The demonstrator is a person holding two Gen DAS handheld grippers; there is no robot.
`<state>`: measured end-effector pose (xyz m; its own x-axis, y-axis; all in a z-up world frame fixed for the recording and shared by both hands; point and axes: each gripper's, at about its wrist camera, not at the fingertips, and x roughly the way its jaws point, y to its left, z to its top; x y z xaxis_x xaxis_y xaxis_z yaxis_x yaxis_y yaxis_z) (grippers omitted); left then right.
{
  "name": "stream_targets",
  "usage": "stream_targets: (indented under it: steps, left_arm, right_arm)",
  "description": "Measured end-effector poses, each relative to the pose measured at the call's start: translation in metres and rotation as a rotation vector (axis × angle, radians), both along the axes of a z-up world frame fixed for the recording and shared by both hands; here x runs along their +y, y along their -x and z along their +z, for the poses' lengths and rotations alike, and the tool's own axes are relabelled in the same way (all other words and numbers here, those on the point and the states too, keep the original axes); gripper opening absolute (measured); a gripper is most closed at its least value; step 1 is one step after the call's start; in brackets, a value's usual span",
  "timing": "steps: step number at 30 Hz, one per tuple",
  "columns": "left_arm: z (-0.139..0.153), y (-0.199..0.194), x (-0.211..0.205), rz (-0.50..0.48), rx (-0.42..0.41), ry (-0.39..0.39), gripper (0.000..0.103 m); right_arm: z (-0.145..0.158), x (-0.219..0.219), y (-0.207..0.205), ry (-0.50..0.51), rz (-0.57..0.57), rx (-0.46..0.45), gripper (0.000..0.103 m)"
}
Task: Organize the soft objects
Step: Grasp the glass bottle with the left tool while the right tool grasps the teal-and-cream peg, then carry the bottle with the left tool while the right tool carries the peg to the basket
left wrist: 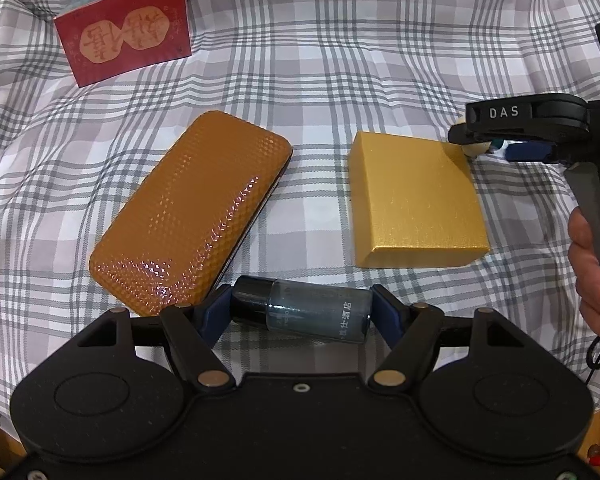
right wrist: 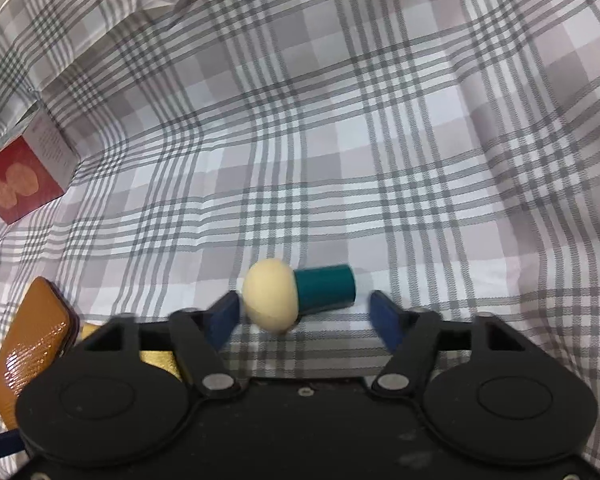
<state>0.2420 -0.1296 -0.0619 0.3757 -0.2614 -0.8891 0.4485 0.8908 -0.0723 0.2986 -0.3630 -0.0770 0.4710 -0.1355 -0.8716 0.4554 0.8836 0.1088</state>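
Left wrist view, near to far. Left gripper: blue pads at either end of a small dark bottle, cap against one pad, base against the other; jaws closed onto it. The bottle lies crosswise, translucent grey-blue with white print, over a plaid cloth.
Orange case: glossy, dimpled, rounded corners, lying flat and diagonal just beyond the bottle to the left; its near corner is close to the left pad.
Gold box: square, matte, flat on the cloth, right of the case and apart from it.
Right gripper: at the far right corner of the gold box, marked DAS, with a hand on its handle at the frame edge.
Red packet: upright or propped at the far left, with two tan medallions on its face.

Right wrist view, near to far. The right gripper's blue pads stand wide apart. A sponge puff lies on the cloth between them: cream rounded head toward the left pad, teal handle toward the right. The head is at or just beside the left pad, blurred, contact uncertain; the right pad is clear of the handle. Nothing is gripped.
The case and a gold sliver of the box show at lower left. The red packet stands far left.
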Motion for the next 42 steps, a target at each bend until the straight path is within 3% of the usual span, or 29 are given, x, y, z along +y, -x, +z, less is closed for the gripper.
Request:
stream_targets:
  steps: [6, 10, 13, 15, 17, 32, 36, 42]
  left_arm:
    - [-0.002, -0.001, -0.001, 0.004, 0.008, -0.004, 0.069]
    - [-0.003, -0.002, -0.002, 0.007, 0.016, 0.002, 0.069]
    - [-0.003, -0.002, -0.002, 0.007, 0.016, 0.002, 0.069]
    - [-0.003, -0.002, -0.002, 0.007, 0.016, 0.004, 0.069]
    - [-0.003, -0.001, -0.002, 0.009, 0.014, 0.003, 0.069]
    - [-0.002, 0.0, -0.003, 0.013, 0.022, 0.006, 0.069]
    - [-0.002, 0.001, -0.003, 0.012, 0.023, 0.007, 0.069]
    - [-0.003, 0.001, -0.005, 0.01, 0.024, 0.006, 0.069]
  right_arm:
    - [-0.005, -0.005, -0.004, 0.004, -0.019, -0.002, 0.078]
    - [-0.006, 0.0, -0.003, 0.036, 0.016, -0.002, 0.061]
    - [-0.006, 0.003, -0.001, 0.041, 0.032, -0.014, 0.058]
    - [-0.006, 0.001, 0.001, 0.036, 0.034, -0.026, 0.06]
    - [-0.004, -0.002, 0.004, 0.029, 0.032, -0.038, 0.07]
    - [0.019, 0.012, 0.041, 0.147, 0.249, -0.108, 0.083]
    - [0.01, 0.02, 0.038, 0.224, 0.307, -0.069, 0.083]
    - [-0.009, 0.01, 0.022, 0.188, 0.287, -0.019, 0.083]
